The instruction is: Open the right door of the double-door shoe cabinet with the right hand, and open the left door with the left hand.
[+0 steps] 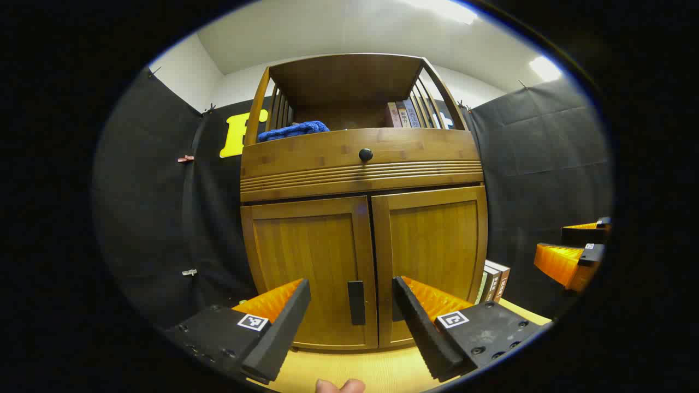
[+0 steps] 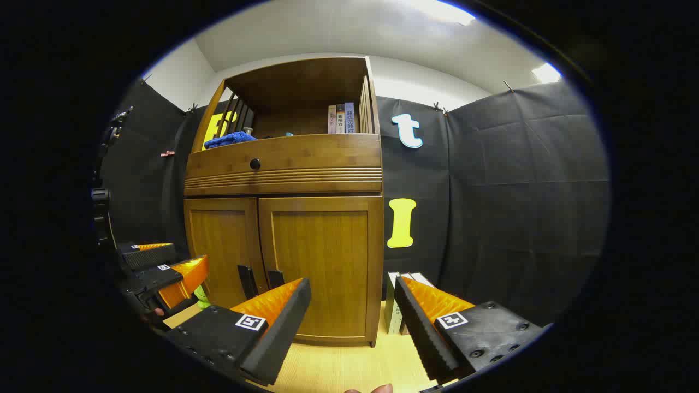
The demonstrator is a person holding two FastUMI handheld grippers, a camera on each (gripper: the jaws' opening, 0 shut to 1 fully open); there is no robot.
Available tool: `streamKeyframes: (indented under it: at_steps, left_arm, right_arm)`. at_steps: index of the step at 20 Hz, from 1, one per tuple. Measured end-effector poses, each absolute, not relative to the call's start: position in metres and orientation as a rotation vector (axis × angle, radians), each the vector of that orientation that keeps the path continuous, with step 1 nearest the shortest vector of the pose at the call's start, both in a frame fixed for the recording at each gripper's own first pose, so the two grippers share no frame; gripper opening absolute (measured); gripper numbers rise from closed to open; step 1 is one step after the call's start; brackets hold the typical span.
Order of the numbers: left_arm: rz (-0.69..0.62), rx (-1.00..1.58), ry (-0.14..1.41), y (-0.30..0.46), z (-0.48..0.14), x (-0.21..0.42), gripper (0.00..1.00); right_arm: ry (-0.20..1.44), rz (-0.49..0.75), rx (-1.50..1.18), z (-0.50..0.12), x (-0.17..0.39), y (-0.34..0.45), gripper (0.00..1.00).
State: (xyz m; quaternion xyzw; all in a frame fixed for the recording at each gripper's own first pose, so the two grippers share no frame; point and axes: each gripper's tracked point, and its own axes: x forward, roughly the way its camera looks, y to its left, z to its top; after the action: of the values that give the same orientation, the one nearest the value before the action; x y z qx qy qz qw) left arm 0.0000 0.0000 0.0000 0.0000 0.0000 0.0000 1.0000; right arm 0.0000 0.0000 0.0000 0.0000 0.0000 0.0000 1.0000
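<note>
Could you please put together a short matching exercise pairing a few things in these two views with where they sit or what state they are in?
Things:
1. blue cloth
2. round knob
3. left door
4. left gripper

Place or state:
A. closed, dark handle near the centre seam
B. open, in front of the door handles
C. on the upper shelf, left side
D. centred on the drawer front

Pairs: 1-C, 2-D, 3-A, 4-B

the shoe cabinet [image 1: 327, 256] is honey-brown wood with black door handles [image 1: 356, 303] and a black knob [image 1: 365, 155]; a blue cloth [image 1: 293, 130] lies on its shelf.
</note>
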Motion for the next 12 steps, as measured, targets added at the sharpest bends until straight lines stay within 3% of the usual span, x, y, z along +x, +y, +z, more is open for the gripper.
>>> streamKeyframes:
  at_steps: [2, 4, 5, 6, 11, 12]
  left_arm:
    - [0.0, 0.004, 0.002, 0.0005, -0.0007, 0.0002, 0.92]
    - [-0.001, 0.011, 0.006, 0.0003, -0.0008, 0.0009, 0.96]
    - [0.002, 0.013, 0.007, 0.0005, -0.0013, 0.0011, 0.93]
    - [0.004, 0.015, 0.006, 0.001, 0.0, 0.0008, 0.96]
    - [0.011, 0.005, 0.002, 0.0016, 0.0004, -0.0003, 0.96]
    - [0.012, 0.007, 0.001, 0.0017, 0.0013, -0.0006, 0.96]
  right_arm:
    - [-0.002, 0.0, -0.001, 0.0009, -0.0005, 0.0, 0.99]
    - [-0.001, -0.001, 0.0, 0.0011, -0.0009, -0.0007, 0.97]
    - [-0.001, -0.001, 0.0, 0.0009, -0.001, -0.001, 0.98]
    - [-0.001, -0.003, 0.0, 0.0009, -0.0008, -0.0014, 0.99]
    - [-0.004, -0.008, 0.009, 0.003, -0.0034, -0.0034, 0.99]
    - [-0.005, -0.009, 0.008, 0.0029, -0.0038, -0.0032, 0.95]
